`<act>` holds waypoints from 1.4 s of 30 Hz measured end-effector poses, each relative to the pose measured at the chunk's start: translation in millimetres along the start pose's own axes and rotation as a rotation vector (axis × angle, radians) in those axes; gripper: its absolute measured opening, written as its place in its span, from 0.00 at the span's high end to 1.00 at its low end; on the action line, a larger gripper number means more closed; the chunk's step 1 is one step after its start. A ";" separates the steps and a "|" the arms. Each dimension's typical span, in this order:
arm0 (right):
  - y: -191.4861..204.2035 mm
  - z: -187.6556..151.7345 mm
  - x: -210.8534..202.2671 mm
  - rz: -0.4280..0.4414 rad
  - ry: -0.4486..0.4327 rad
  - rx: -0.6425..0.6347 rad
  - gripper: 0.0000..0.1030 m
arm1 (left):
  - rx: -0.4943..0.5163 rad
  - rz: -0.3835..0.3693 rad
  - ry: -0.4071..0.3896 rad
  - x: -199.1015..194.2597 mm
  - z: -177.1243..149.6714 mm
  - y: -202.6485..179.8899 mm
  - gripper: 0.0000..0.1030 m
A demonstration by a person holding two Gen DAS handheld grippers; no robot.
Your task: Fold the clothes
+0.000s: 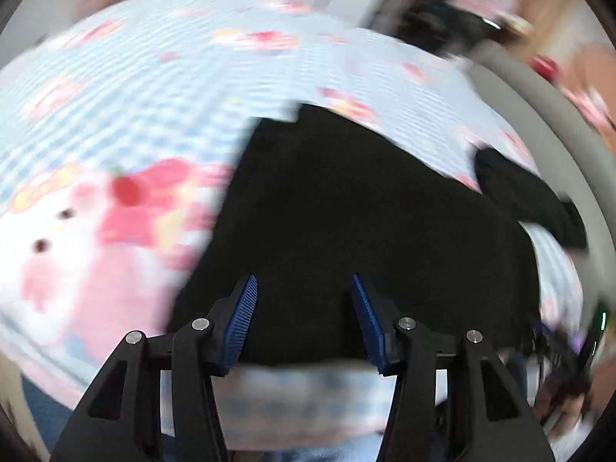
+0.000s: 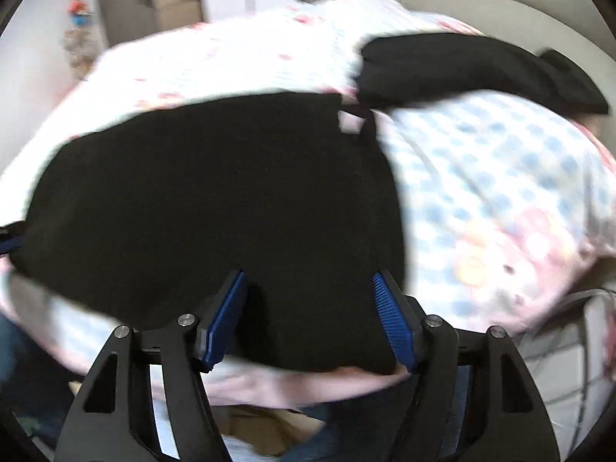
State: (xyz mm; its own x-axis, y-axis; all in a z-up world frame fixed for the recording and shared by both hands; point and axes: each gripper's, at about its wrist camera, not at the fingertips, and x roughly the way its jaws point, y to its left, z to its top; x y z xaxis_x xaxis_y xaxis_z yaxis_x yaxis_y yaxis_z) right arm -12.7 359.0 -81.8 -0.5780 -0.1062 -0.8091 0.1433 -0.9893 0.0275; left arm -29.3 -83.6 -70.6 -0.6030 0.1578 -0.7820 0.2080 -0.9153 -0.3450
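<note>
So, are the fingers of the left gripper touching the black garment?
Cannot tell. In the left wrist view the left gripper is open with the black garment behind its fingers; motion blur hides any contact or gap.

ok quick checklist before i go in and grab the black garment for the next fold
1. Left tool open: ok, blue pads apart with nothing between them.
2. Right tool open: ok, pads spread and empty.
3. Both tools over the black garment: ok, its near edge lies just ahead of each.
4. Garment flat on the checked bedsheet: cannot tell, both views are motion-blurred.
5. Sleeve position: not ok, it is stretched out to the side, not yet folded in.
6. Views steady enough to aim: not ok, heavy blur.
</note>
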 end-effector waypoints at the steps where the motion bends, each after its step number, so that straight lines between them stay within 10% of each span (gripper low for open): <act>1: 8.8 0.2 -3.2 0.039 -0.011 -0.011 0.24 | 0.045 -0.008 -0.001 1.5 -5.6 -10.9 0.47; 11: -34.6 -15.2 9.5 -0.116 0.088 0.110 0.26 | -0.080 0.067 0.032 -3.7 8.5 27.6 0.61; 13: -34.0 -11.4 -3.2 -0.086 0.069 0.114 0.34 | -0.130 -0.058 -0.022 -17.7 13.9 25.5 0.40; 21: 21.7 5.5 -37.5 0.143 -0.045 0.011 0.30 | 0.077 -0.286 0.029 7.8 -3.2 -48.7 0.39; 24: 55.4 3.4 -23.9 0.246 -0.003 -0.094 0.32 | 0.233 -0.288 0.039 14.5 12.9 -84.1 0.39; 33: 85.1 61.1 31.4 0.140 0.008 -0.128 0.31 | 0.367 -0.060 0.096 85.1 65.5 -121.4 0.37; 42: 70.9 80.6 66.6 0.126 0.032 -0.084 0.25 | 0.286 -0.091 0.117 102.6 81.8 -115.8 0.33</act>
State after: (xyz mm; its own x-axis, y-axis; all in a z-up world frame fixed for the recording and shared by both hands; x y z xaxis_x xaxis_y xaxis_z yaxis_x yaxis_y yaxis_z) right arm -105.8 273.8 -86.5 -0.5255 -0.2249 -0.8205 0.2808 -0.9562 0.0823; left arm -178.2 8.3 -68.4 -0.5132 0.2697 -0.8148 -0.0771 -0.9600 -0.2692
